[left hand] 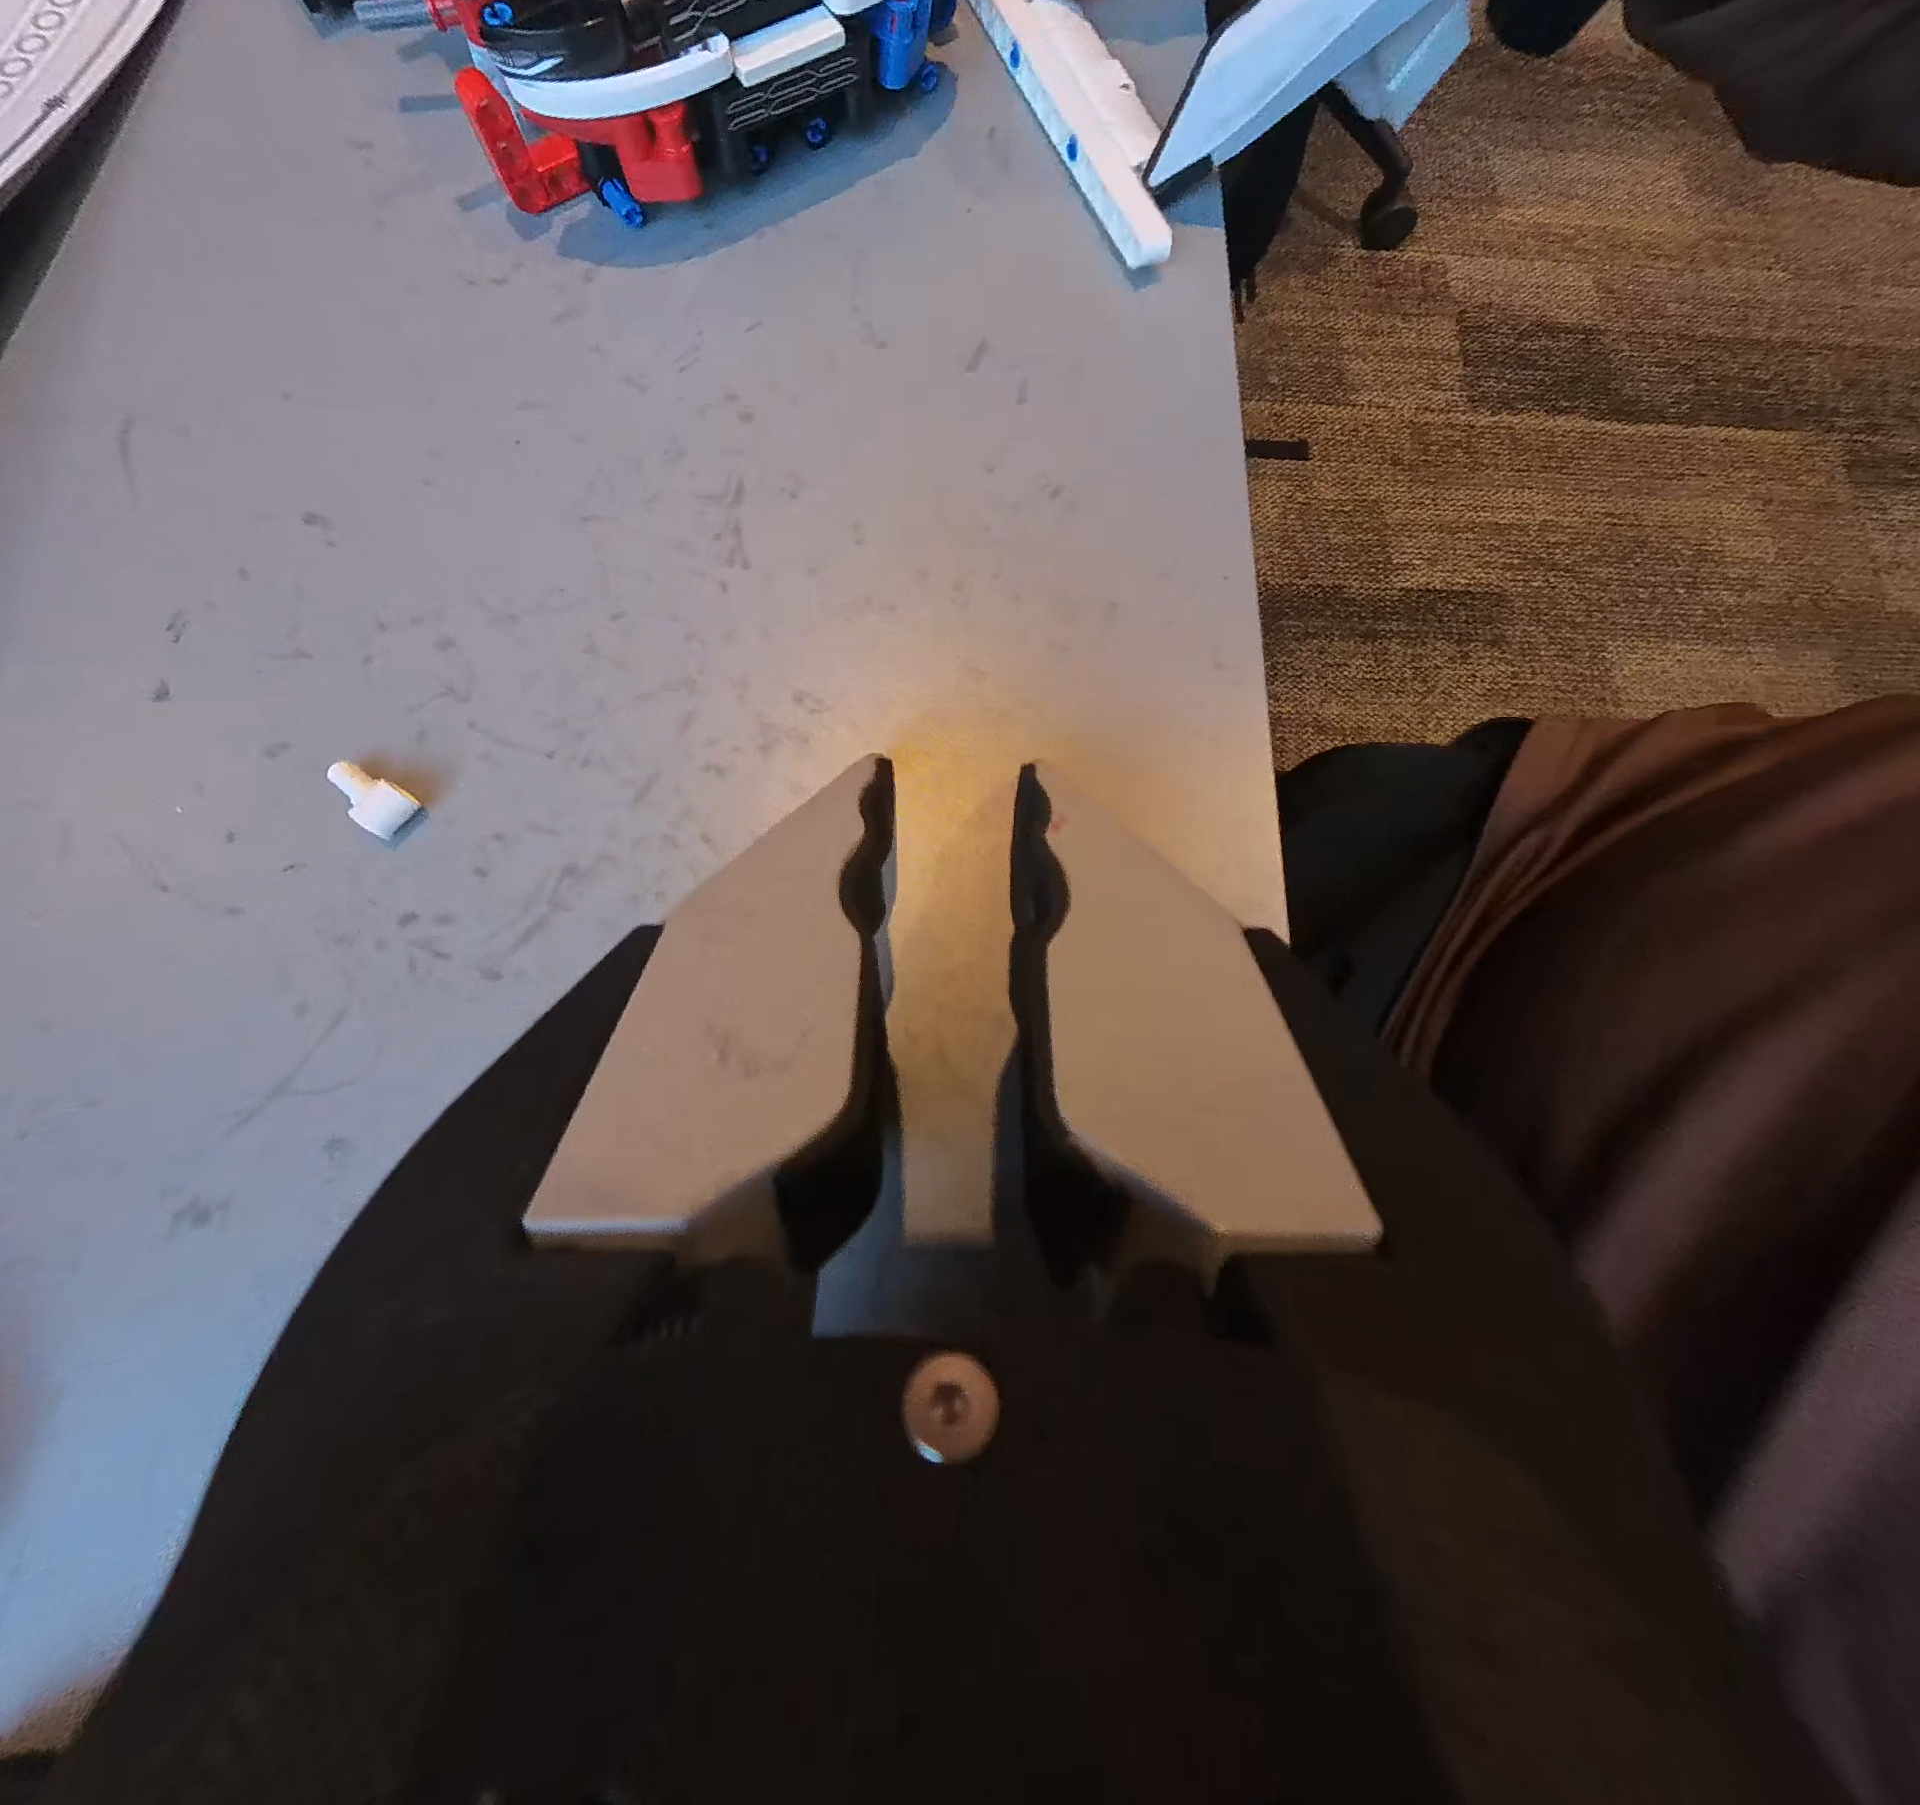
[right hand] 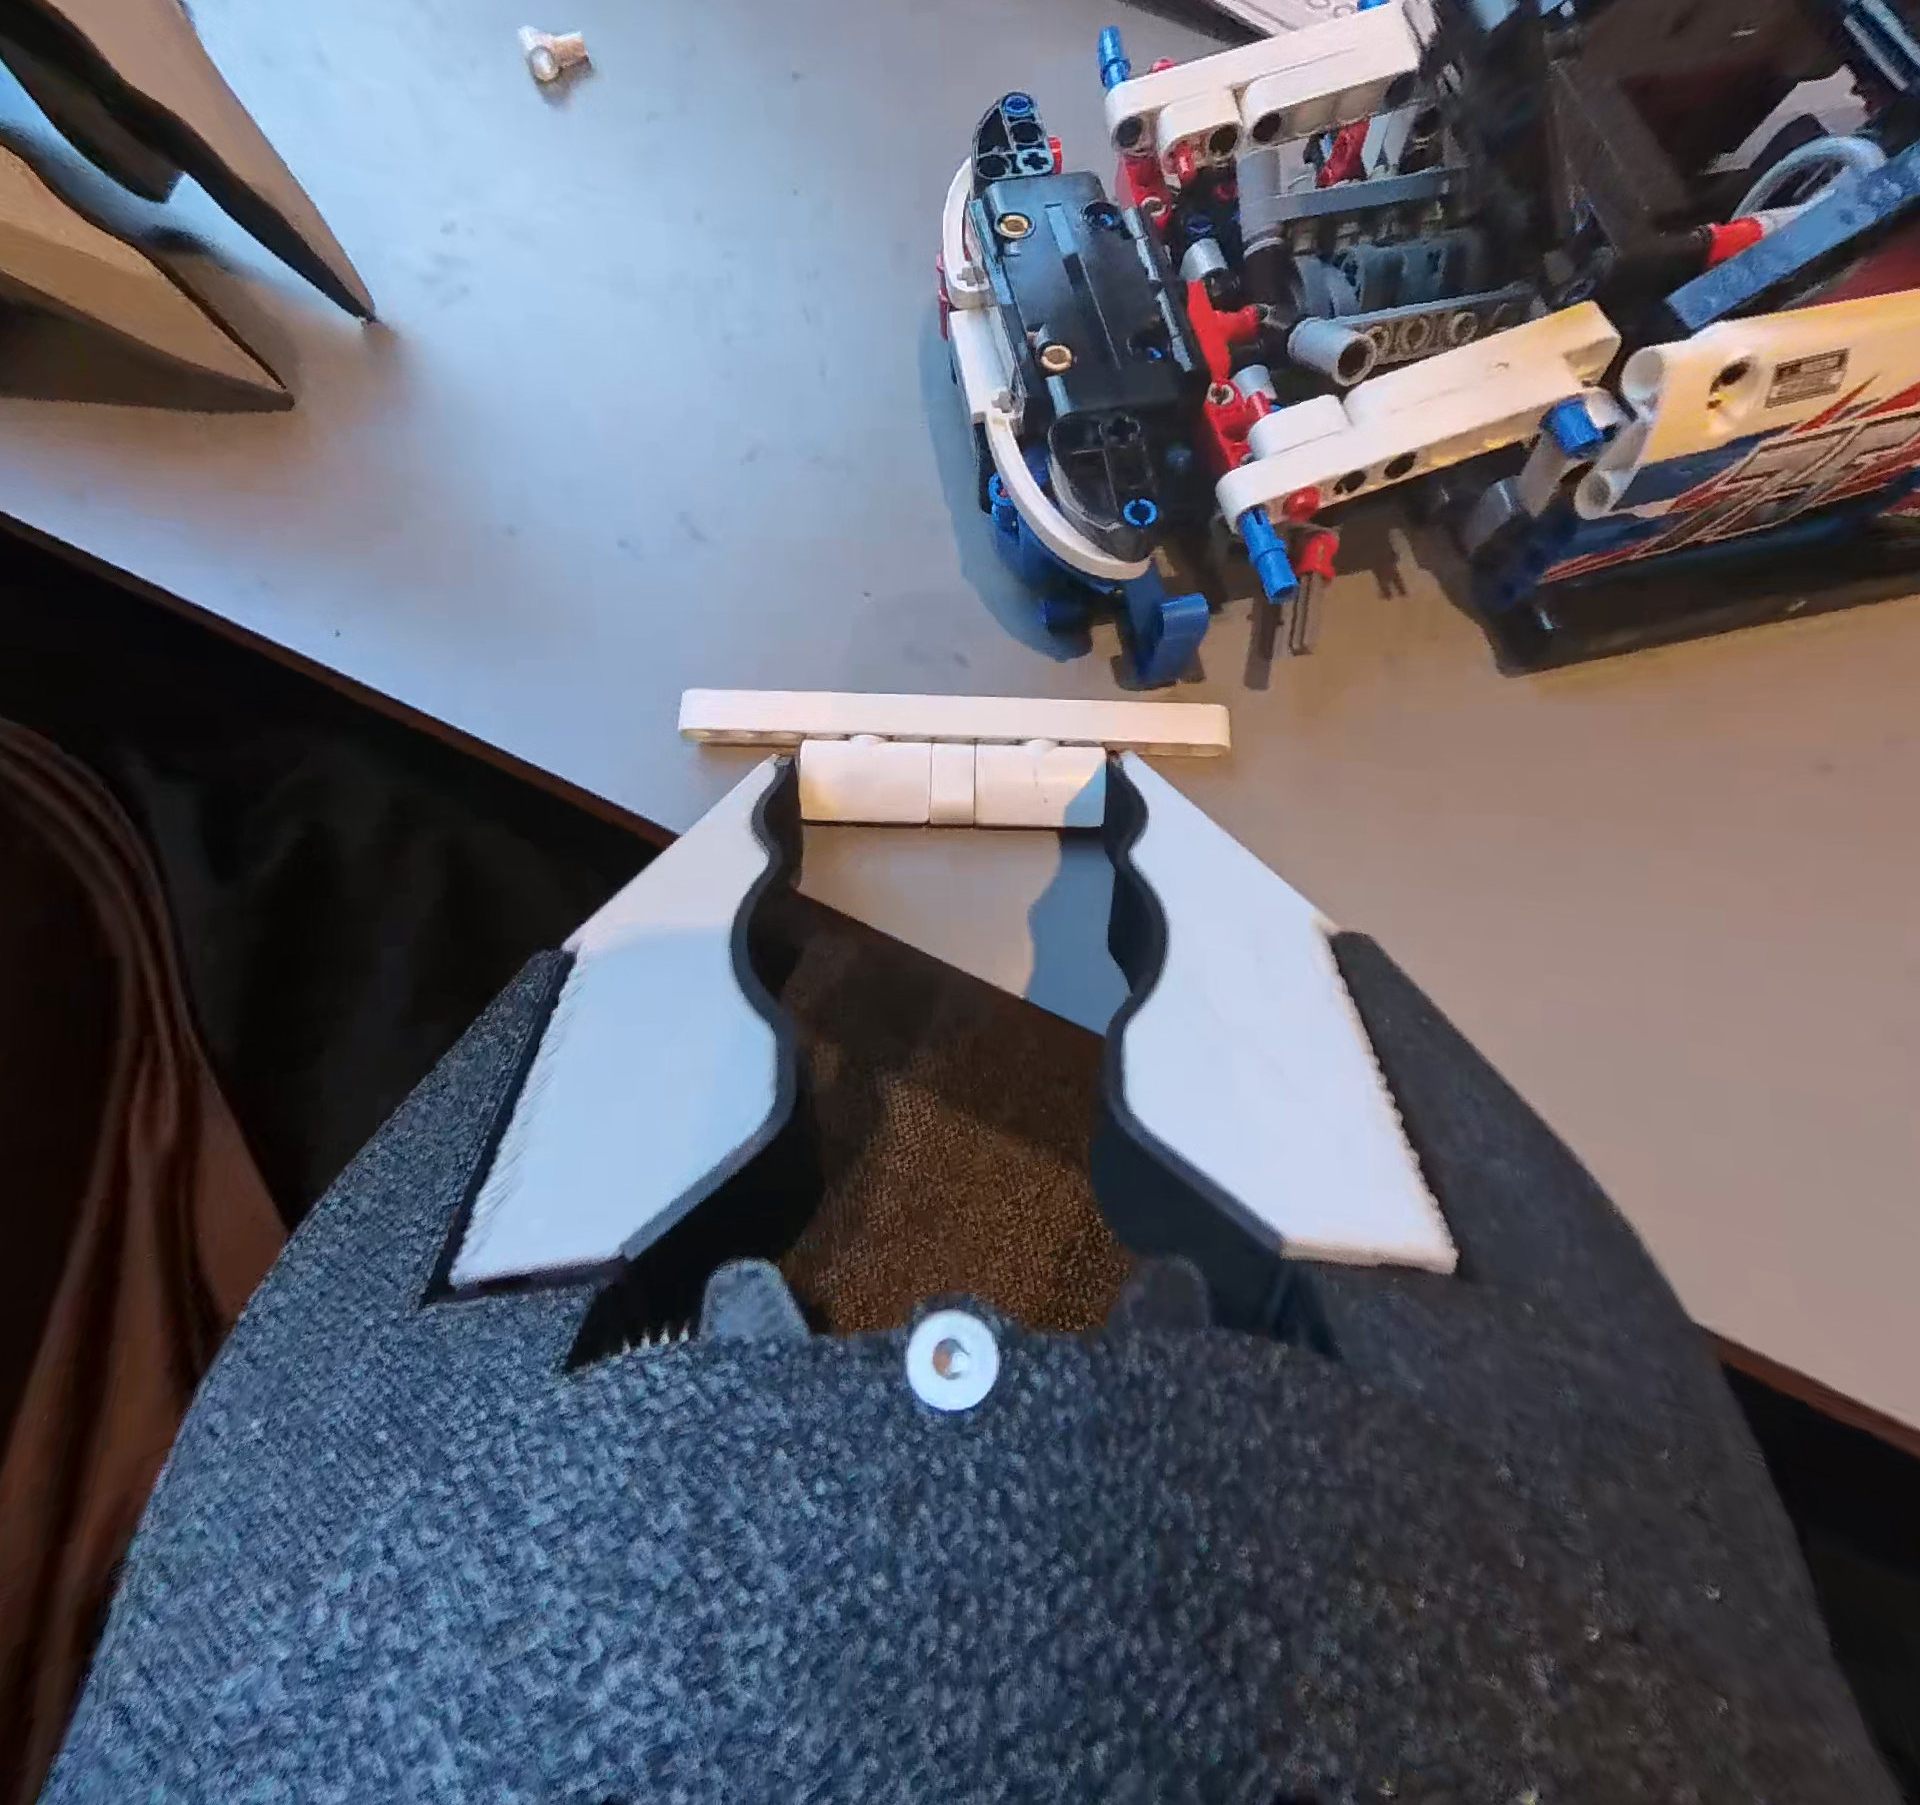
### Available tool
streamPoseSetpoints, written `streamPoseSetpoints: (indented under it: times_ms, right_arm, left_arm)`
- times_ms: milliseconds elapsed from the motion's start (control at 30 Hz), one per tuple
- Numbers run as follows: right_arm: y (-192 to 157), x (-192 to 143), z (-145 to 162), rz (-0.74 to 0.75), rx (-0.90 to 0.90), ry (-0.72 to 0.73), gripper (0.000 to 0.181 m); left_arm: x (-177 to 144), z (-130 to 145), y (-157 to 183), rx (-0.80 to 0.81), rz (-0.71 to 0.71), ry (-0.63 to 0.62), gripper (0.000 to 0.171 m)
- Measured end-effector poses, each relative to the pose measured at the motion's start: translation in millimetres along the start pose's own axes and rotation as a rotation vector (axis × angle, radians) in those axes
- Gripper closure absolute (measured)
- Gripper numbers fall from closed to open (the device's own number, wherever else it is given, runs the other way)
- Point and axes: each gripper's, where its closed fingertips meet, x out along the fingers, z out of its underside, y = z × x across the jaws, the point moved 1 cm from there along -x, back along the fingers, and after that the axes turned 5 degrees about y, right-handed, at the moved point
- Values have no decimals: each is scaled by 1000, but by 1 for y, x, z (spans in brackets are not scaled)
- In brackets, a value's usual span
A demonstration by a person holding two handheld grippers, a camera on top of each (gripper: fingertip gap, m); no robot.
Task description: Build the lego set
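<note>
Two hand-held grippers were shown over a grey table. A small white sub-assembly, made of a long thin beam with a shorter blocky section fixed along its near side, was seen lying flat near the table's edge, just in front of the part-built lego car.

In the right wrist view, the right gripper was spread wide, with a fingertip at each end of the blocky section; whether the pads were already touching it could not be told, and nothing was lifted.

The left gripper was held low over bare table, well apart from the car, its jaws slightly parted and empty. A small white connector was seen loose on the table to its left. A corner of a printed instruction booklet was visible at the far left.

The sub-assembly was judged light, rigid and smooth, so slipping under a loose grip seemed likely. Its joints were presumed press-fit and liable to separate if twisted. The blocky section's two ends were judged the better hold, rather than the thin beam.
</note>
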Motion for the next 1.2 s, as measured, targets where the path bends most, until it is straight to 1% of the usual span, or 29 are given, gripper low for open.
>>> streamPoseSetpoints:
  times_ms: [67, 133, 200, 267, 300, 367, 400, 433, 467, 500, 567, 600, 633, 667, 700, 733, 767, 800, 867, 933, 1033, 1067, 1100, 1133, 1167, 1200]
  right_arm:
    - [-4, -4, -2, 4, 14, 18, 123]
    - [-16, -15, -14, 2, 7, 69, 123]
    - [-38, -33, -48, -15, -57, 145, 123]
    - [-59, -46, -96, -46, -159, 213, 123]
    - [-71, -46, -119, -82, -201, 232, 123]
    - [-98, -28, -154, -176, -289, 246, 123]
    - [-111, -10, -162, -218, -329, 234, 124]
    - [-123, 13, -162, -263, -353, 191, 123]
    - [-135, 38, -155, -316, -366, 141, 123]
    - [-148, 62, -144, -368, -373, 97, 123]
    - [-163, 106, -111, -412, -399, -8, 123]
    - [-169, 121, -95, -431, -427, -65, 123]
    - [-175, 127, -90, -457, -443, -59, 124]
    - [-183, 123, -96, -503, -448, -9, 138]
    - [-187, 119, -99, -525, -471, -3, 150]
    - [-185, 119, -103, -496, -488, 6, 145]
    - [-180, 120, -107, -455, -486, 11, 133]
    - [-178, 121, -105, -450, -468, -10, 129]
    - [-176, 123, -98, -460, -442, -52, 121]
    - [-173, 126, -95, -465, -473, -50, 120]
    - [-176, 133, -96, -519, -439, -63, 104]
    - [-179, 134, -95, -549, -413, -76, 104]
    - [-183, 133, -94, -572, -397, -88, 108]
    - [-186, 131, -92, -579, -398, -97, 114]
    - [-188, 130, -90, -571, -409, -96, 116]
    - [-192, 126, -89, -574, -416, -86, 118]
  left_arm:
    - [-4, 3, 1, -6, -7, 0, 151]
    - [-12, 9, 0, -14, -25, 0, 152]
    - [-25, 19, -4, -29, -60, 1, 152]
    - [-39, 29, -10, -52, -91, 4, 153]
    - [-45, 33, -14, -67, -107, 10, 153]
    - [-57, 36, -22, -97, -133, 44, 153]
    - [-63, 36, -28, -113, -153, 67, 153]
    - [-69, 37, -34, -131, -177, 83, 152]
    - [-75, 41, -39, -150, -200, 91, 152]
    - [-82, 45, -43, -169, -222, 95, 151]
    - [-94, 52, -46, -198, -247, 116, 151]
    - [-98, 53, -45, -204, -239, 127, 151]
    - [-98, 55, -41, -212, -210, 116, 151]
    - [-96, 61, -36, -231, -177, 79, 150]
    - [-93, 68, -31, -244, -154, 38, 149]
    - [-93, 67, -29, -232, -155, 38, 149]
    - [-93, 66, -27, -209, -165, 42, 149]
    - [-92, 65, -26, -193, -174, 40, 149]
    - [-89, 65, -22, -184, -170, 28, 148]
    - [-85, 62, -21, -175, -172, 24, 148]
    - [-80, 56, -27, -202, -189, 36, 145]
    - [-78, 53, -30, -224, -192, 37, 143]
    - [-78, 51, -33, -246, -202, 33, 143]
    - [-78, 49, -37, -265, -216, 23, 143]
    - [-79, 49, -40, -282, -230, 12, 142]
    - [-79, 48, -41, -302, -236, 3, 138]
